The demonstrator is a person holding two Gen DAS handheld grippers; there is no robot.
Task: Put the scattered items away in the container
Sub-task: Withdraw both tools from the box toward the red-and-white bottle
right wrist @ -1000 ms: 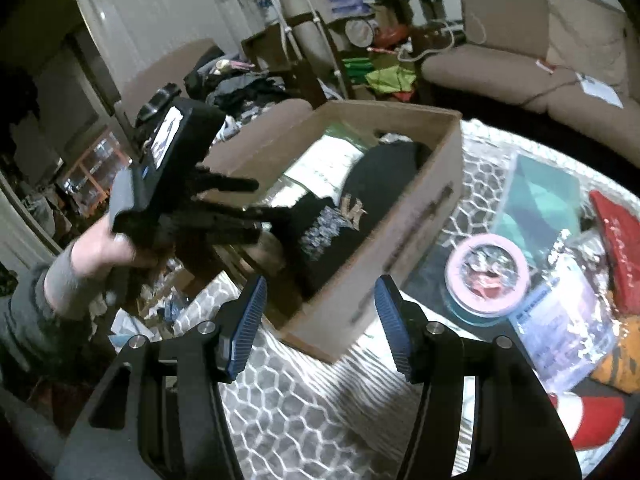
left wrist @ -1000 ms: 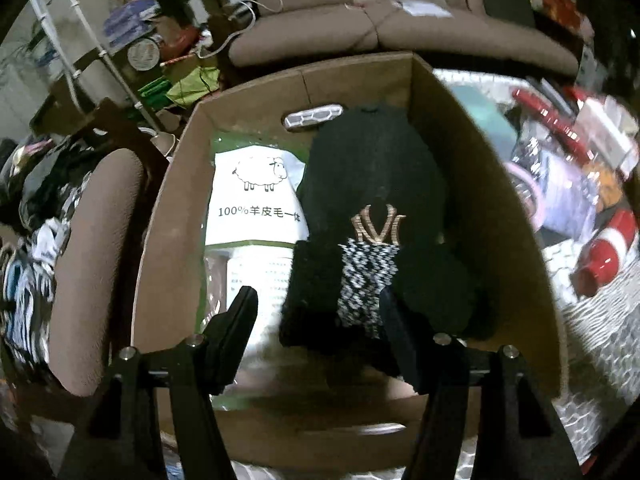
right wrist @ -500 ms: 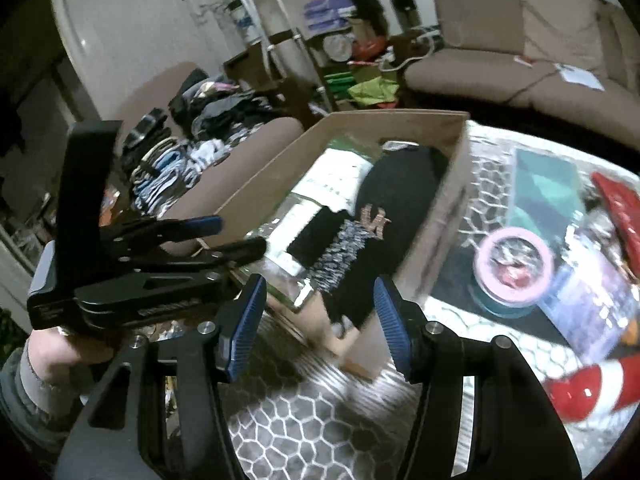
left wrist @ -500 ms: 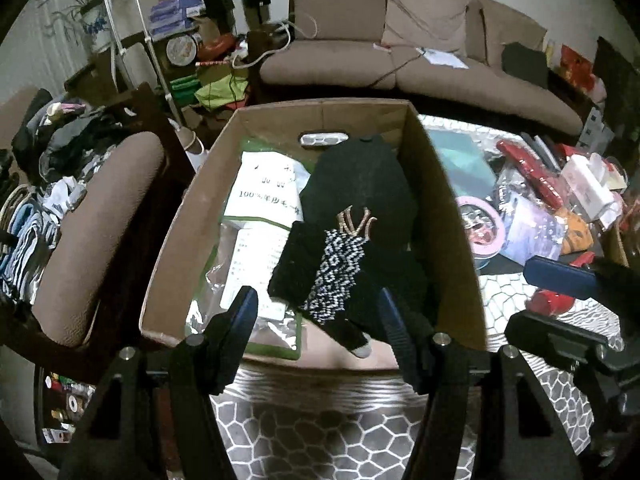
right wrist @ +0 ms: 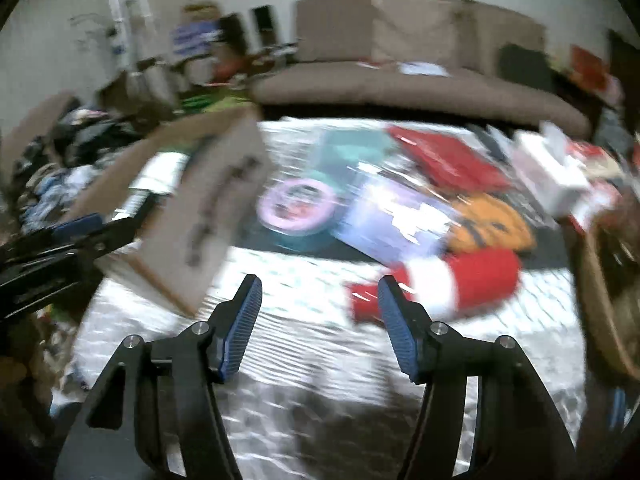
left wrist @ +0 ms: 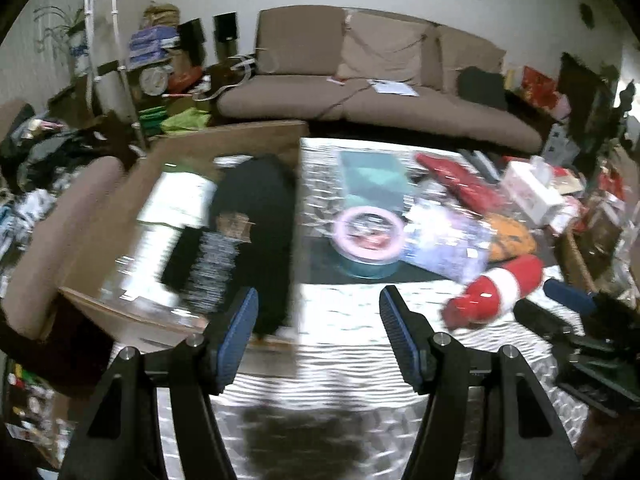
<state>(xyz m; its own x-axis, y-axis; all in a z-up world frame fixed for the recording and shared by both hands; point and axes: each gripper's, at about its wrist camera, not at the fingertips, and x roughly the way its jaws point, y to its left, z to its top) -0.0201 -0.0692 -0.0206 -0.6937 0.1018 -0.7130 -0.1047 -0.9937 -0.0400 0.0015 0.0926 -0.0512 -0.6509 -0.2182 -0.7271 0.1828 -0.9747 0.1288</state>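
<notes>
The cardboard box [left wrist: 100, 224] stands at the left of the table and holds a black cap [left wrist: 256, 200], a black-and-white patterned cloth [left wrist: 212, 264] and a white packet [left wrist: 180, 200]. My left gripper [left wrist: 318, 308] is open and empty over the patterned table cover, just right of the box. My right gripper [right wrist: 319, 296] is also empty, its jaws opening, with a red-and-white soft item [right wrist: 452, 284] just beyond its right finger. That item [left wrist: 496, 288] lies ahead and to the right in the left wrist view. Both views are blurred.
Scattered on the table are a pink-rimmed round tin [left wrist: 366, 236], a purple packet [left wrist: 448, 240], an orange item [left wrist: 512, 236], a red packet [left wrist: 460, 180], a teal packet [left wrist: 372, 176] and a white tissue box [left wrist: 532, 188]. A brown sofa [left wrist: 360, 92] stands behind.
Both grippers have swung right, away from the box interior toward the scattered items. The box now sits at the left of both views.
</notes>
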